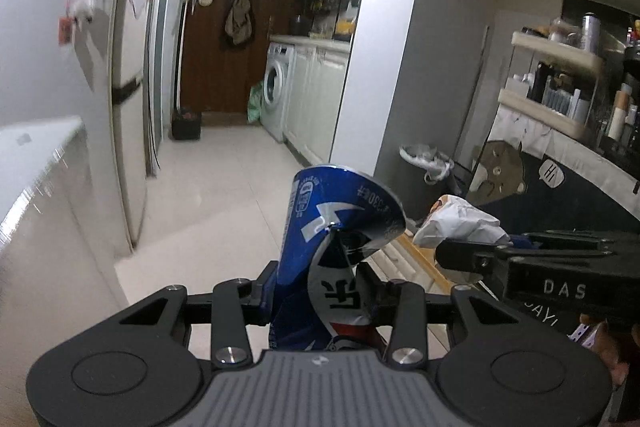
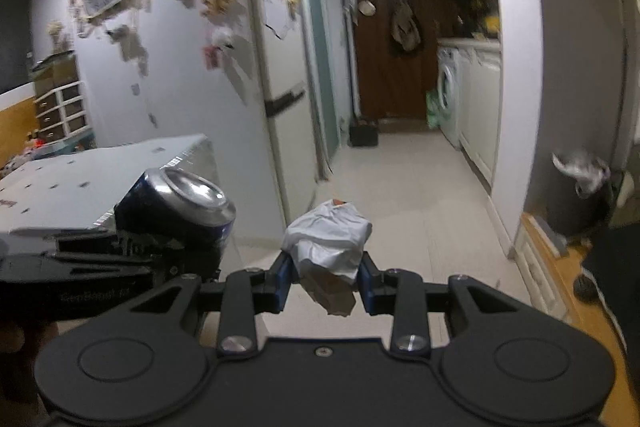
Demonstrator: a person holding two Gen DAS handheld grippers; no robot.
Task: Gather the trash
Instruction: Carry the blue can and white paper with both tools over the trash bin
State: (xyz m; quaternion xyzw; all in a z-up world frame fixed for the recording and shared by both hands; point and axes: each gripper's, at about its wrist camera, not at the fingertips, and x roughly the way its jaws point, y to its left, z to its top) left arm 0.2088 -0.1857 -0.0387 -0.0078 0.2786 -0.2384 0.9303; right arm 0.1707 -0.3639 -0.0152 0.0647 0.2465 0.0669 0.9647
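Observation:
My left gripper (image 1: 320, 291) is shut on a crushed blue drink can (image 1: 336, 223), which sticks up and forward from the pads. In the right wrist view the same can (image 2: 180, 203) shows at the left, its silver end facing up. My right gripper (image 2: 325, 277) is shut on a crumpled white paper wad (image 2: 328, 243); the left wrist view shows that wad (image 1: 460, 223) at the right, ahead of the black gripper body. A dark trash bin (image 1: 428, 179) with a white liner stands by the wall corner, also visible at the right edge as the bin (image 2: 576, 195).
A pale tiled floor (image 2: 400, 187) runs down a corridor to a brown door (image 2: 388, 39). A fridge (image 1: 128, 87) lines the left side, a washing machine (image 1: 276, 87) and white cabinets the right. A cardboard box (image 2: 100, 179) sits at the left. Cluttered shelves (image 1: 560, 83) stand at the right.

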